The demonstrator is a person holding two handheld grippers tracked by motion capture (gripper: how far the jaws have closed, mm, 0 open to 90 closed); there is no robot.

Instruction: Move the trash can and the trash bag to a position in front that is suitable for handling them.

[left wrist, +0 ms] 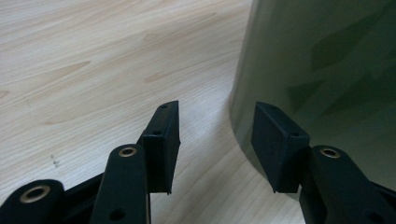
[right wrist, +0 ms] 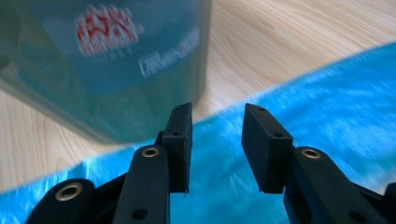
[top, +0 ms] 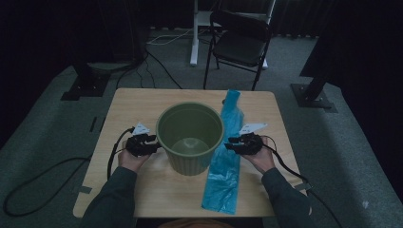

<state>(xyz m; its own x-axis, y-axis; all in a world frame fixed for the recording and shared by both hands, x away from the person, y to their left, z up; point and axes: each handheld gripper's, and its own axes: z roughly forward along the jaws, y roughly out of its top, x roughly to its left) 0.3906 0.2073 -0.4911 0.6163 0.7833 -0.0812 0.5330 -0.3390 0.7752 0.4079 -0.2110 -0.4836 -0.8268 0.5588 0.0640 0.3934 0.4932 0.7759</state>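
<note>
STEP: lining the green bin (top: 190,137), bag not yet picked up | LEFT: left gripper (left wrist: 215,140) jaws apart and empty, bin wall just beside its right jaw | RIGHT: right gripper (right wrist: 215,140) jaws apart over the blue bag (right wrist: 327,116), nothing pinched | NEXT: probably drop onto the bag and clamp.

A dim recording studio or lab: a small wooden desk (top: 142,102) on grey carpet (top: 57,104), ringed by black stand bases (top: 85,88), trailing cables (top: 157,64) and a folding chair (top: 240,42).
</note>
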